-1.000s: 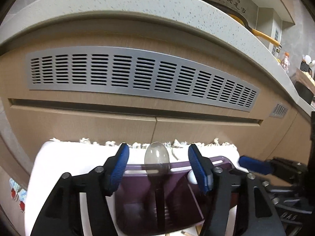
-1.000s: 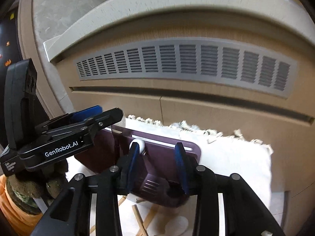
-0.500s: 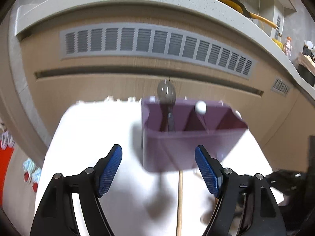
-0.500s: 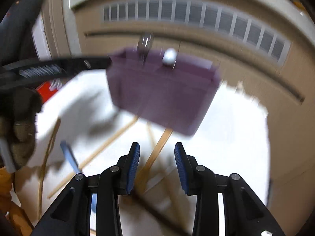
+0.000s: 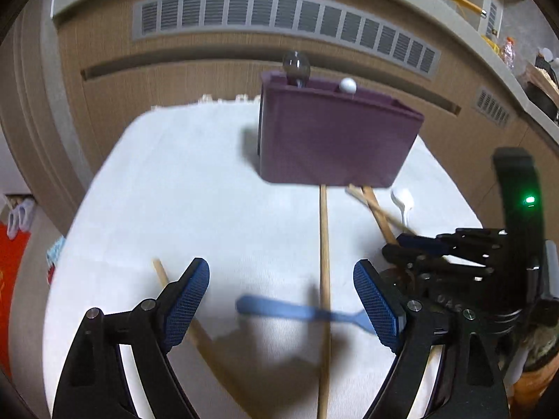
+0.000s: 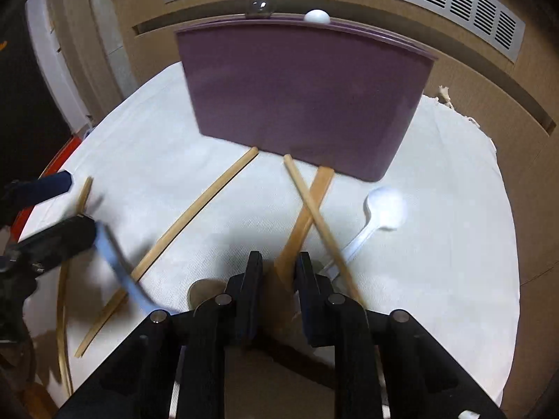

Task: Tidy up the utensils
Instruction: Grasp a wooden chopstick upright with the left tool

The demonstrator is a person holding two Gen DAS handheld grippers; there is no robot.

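Right wrist view: the right gripper (image 6: 277, 272) has its fingers narrowly parted around a flat wooden spatula (image 6: 307, 209), not clearly pinching it. The left gripper (image 5: 281, 300) gapes wide, empty, above a blue plastic fork (image 5: 297, 312). Best to close squarely, then lift toward the purple plastic organizer box (image 6: 304, 94), which already holds two spoons. Loose on the white cloth (image 6: 454, 244): about four wooden chopsticks, one white plastic spoon (image 6: 384, 206).

The left gripper (image 5: 281, 300) hangs wide open over a white cloth (image 5: 181, 192), with a blue spoon (image 5: 297, 312) and a chopstick (image 5: 324, 279) lying between its fingers. Beyond stands a purple holder (image 5: 335, 139) with 2 spoons poking out. The right gripper (image 5: 412, 248) sits low at right among more chopsticks.
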